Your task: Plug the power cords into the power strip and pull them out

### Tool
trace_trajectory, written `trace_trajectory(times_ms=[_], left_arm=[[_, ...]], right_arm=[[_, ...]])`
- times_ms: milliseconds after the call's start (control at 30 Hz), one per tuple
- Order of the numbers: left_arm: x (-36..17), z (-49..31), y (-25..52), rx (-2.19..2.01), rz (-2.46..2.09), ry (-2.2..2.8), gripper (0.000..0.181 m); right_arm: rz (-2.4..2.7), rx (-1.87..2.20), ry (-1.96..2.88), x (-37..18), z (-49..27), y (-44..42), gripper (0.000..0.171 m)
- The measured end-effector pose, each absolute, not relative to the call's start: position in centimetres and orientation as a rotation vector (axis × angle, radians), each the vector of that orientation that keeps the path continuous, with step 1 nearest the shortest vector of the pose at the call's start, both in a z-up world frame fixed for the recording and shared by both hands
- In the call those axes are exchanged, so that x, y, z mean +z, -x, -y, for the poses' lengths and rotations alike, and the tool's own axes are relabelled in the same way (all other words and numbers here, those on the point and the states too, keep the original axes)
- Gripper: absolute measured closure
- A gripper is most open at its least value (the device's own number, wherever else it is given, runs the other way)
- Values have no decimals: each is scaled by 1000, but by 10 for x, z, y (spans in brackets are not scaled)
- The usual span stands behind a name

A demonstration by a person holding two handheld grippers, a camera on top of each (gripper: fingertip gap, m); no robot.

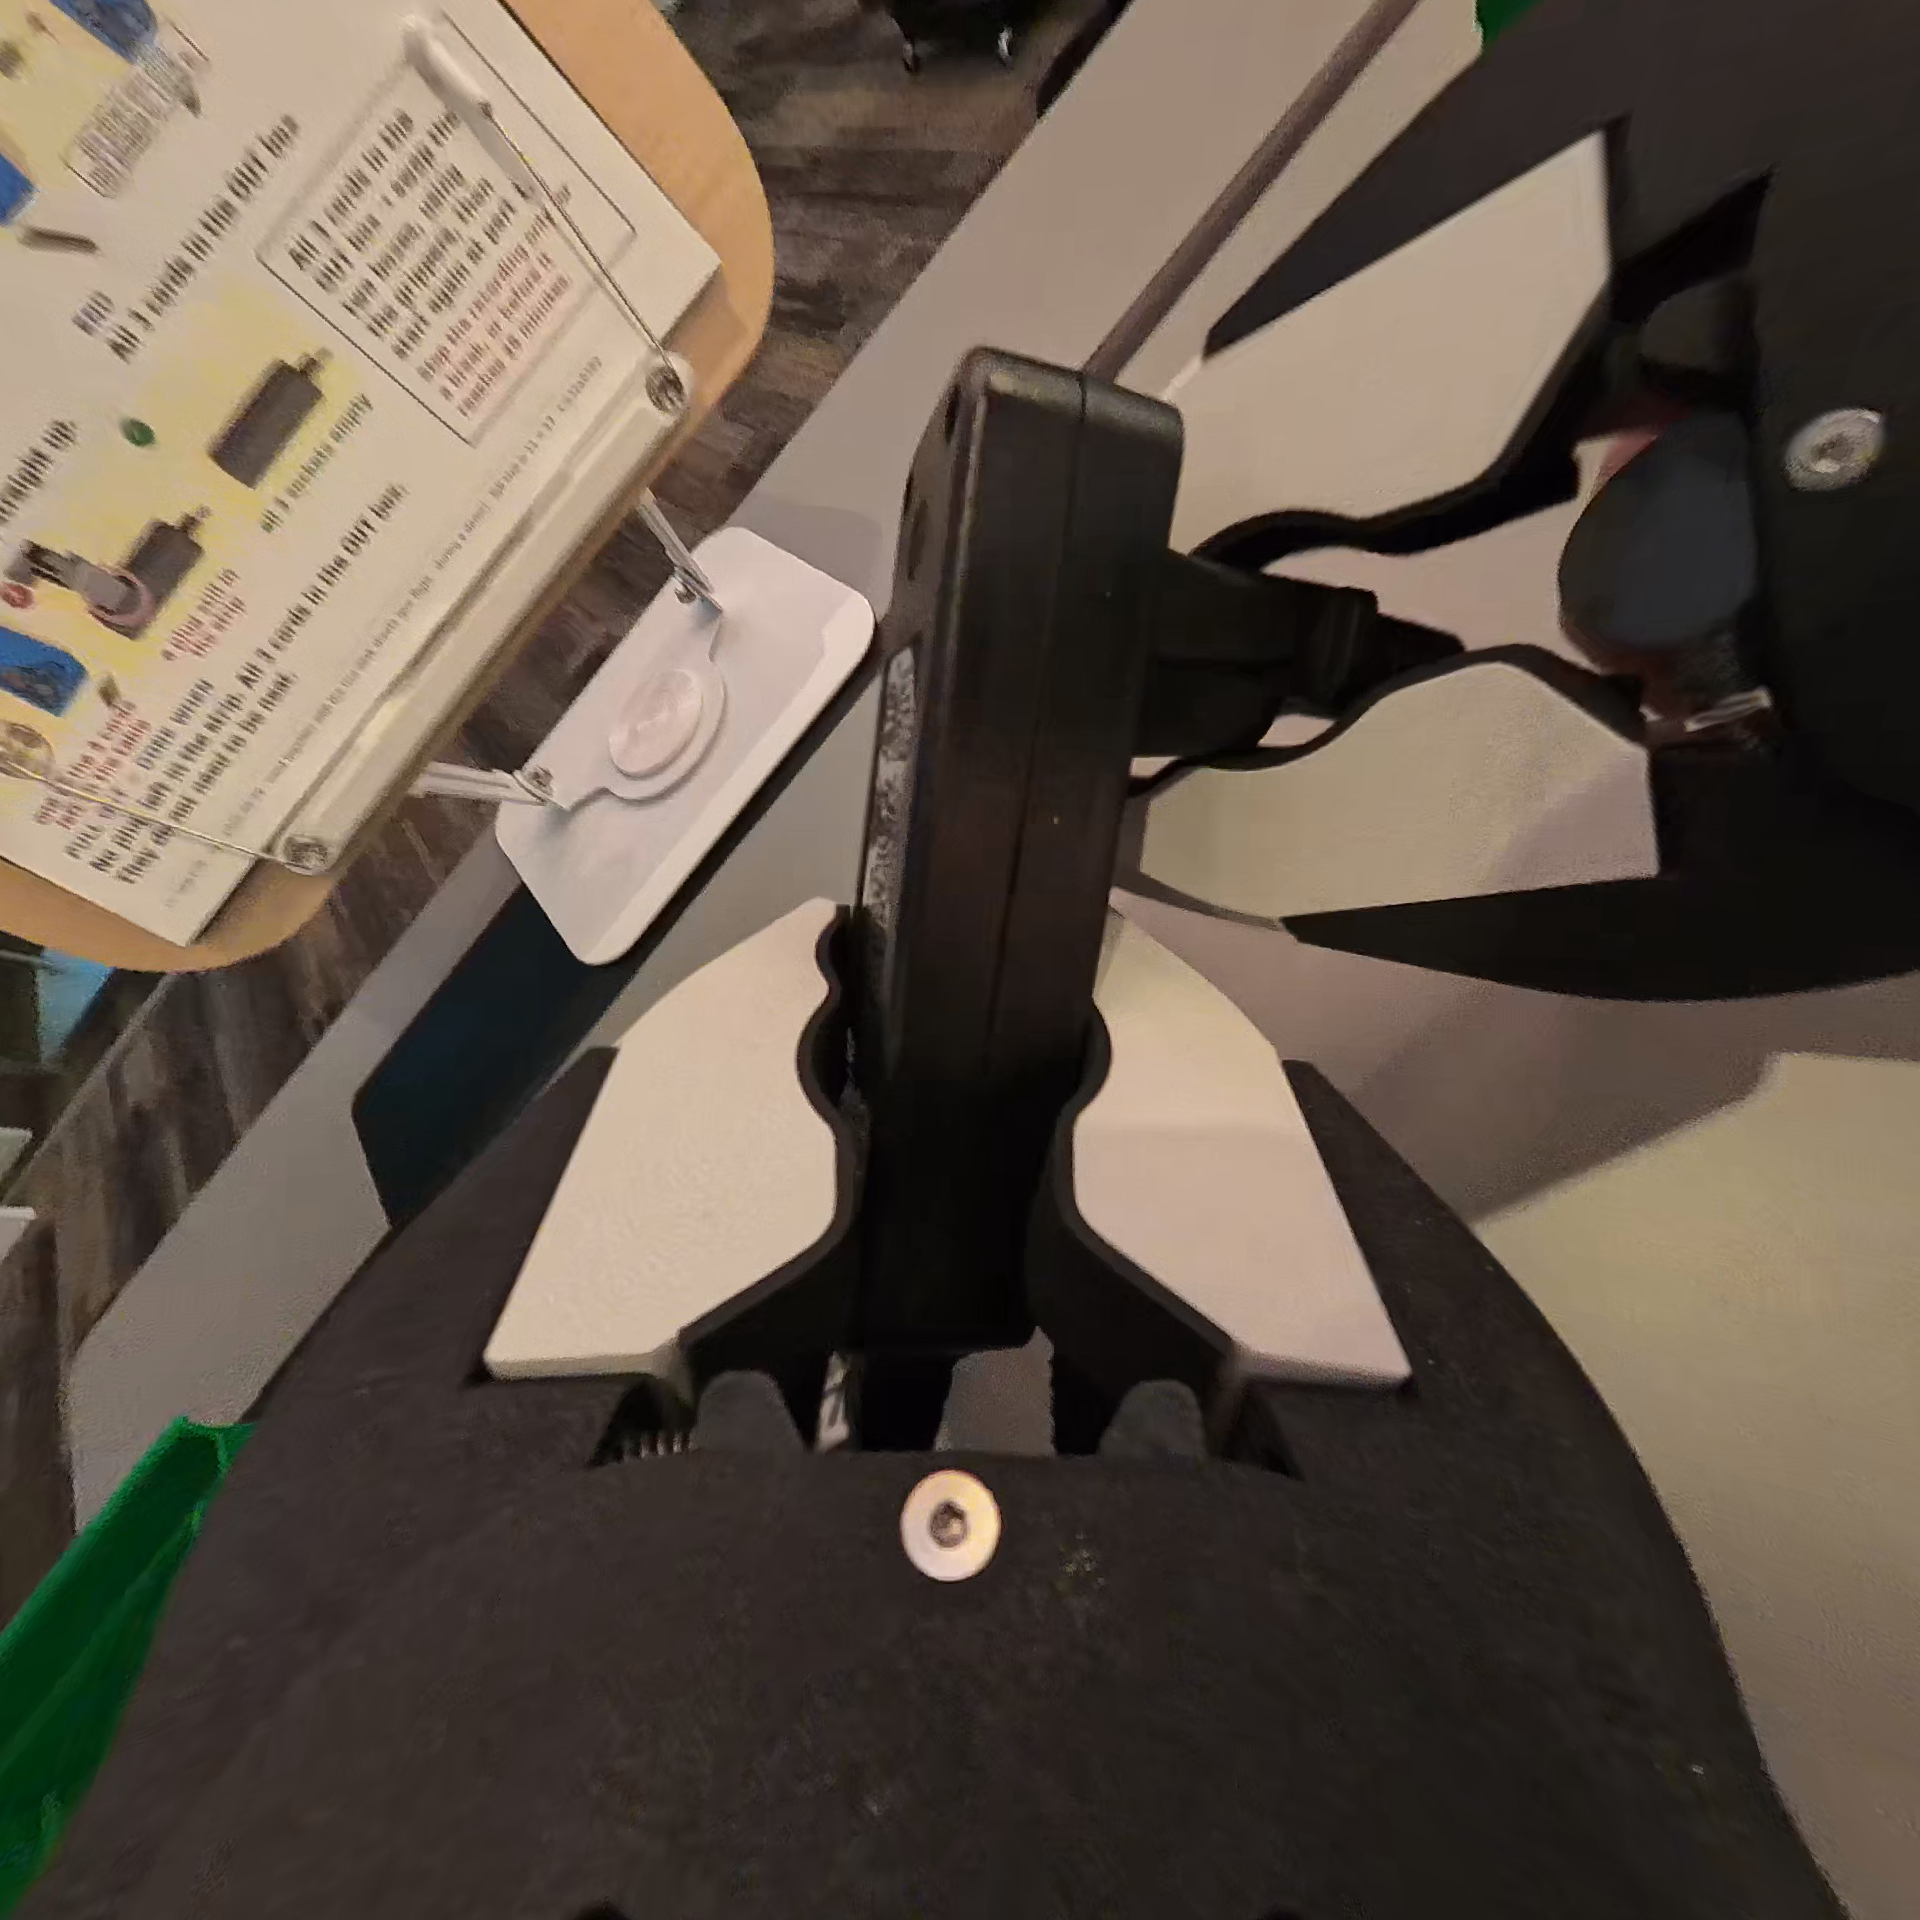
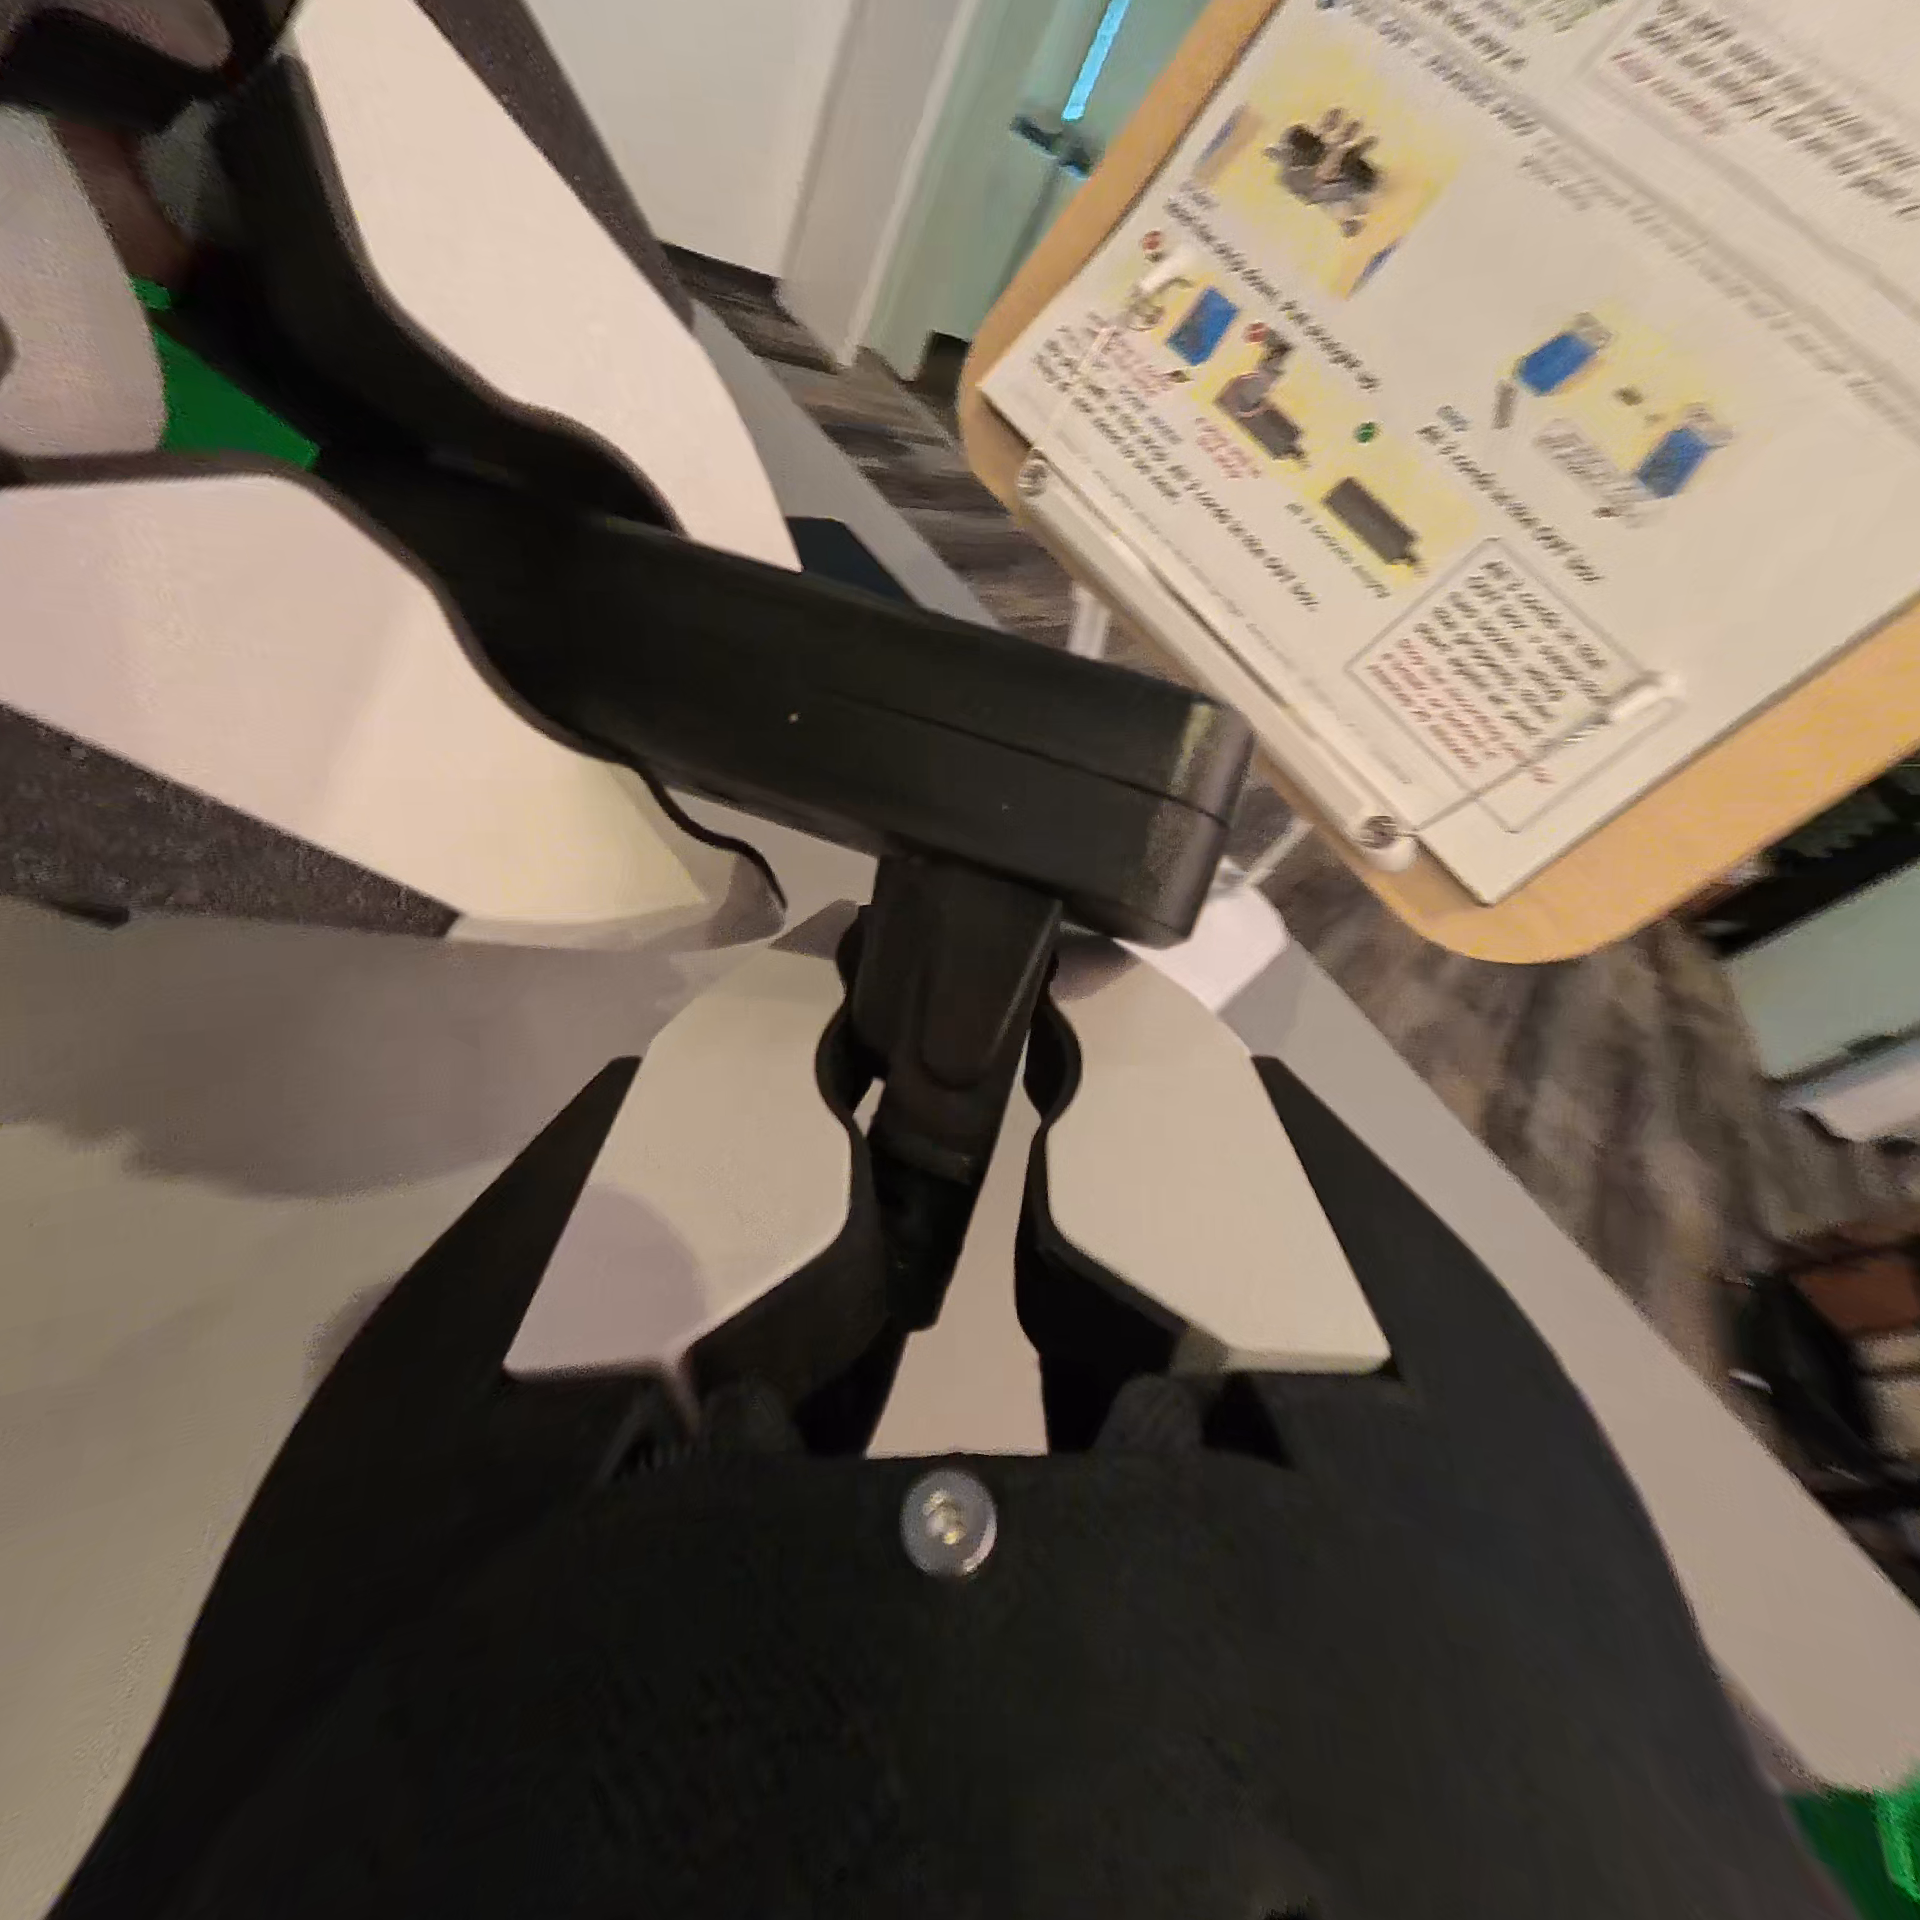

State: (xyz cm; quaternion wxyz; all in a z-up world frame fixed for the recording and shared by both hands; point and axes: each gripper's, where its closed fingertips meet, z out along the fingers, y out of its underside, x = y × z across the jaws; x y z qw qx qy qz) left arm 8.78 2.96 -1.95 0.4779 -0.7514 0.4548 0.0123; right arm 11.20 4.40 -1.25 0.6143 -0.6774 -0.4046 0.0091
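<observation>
Left wrist view has my left gripper (image 1: 961, 997) clamped tight around the black power strip (image 1: 1023, 727), which stands on edge dead centre, lifted off the grey table (image 1: 1662, 1351). At 3 o'clock a black plug (image 1: 1262, 649) sits in the strip's side, pinched by my right gripper (image 1: 1455, 665). Right wrist view shows the same from the other side: right gripper (image 2: 951, 1049) squeezed narrow on the plug (image 2: 951, 997), strip (image 2: 883, 727) crossing at 12. An instruction sheet (image 2: 1507, 416) on a stand sits up around 1 o'clock.
</observation>
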Motion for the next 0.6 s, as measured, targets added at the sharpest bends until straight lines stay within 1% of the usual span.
trace_trajectory(times_ms=[100,167,200,267,433,467,600], left_arm=[[-22,-34,-92,87,-1078,1828,146],[-19,-33,-98,91,-1054,1804,146],[-16,-32,-103,65,-1041,1776,146],[-8,-30,-108,50,-999,1746,147],[2,-24,-115,-56,-945,1727,147],[4,-23,-115,-66,-932,1730,146],[11,-21,-114,-93,-909,1717,147]], right_arm=[[929,-220,1509,-12,-53,-124,146],[900,-250,1521,-11,-57,-130,147],[881,-243,1521,-9,-58,-132,145],[818,-243,1501,1,-60,-138,133],[786,-376,1359,29,-51,-148,132],[780,-404,1354,33,-50,-150,127],[838,-641,1231,48,-43,-152,125]])
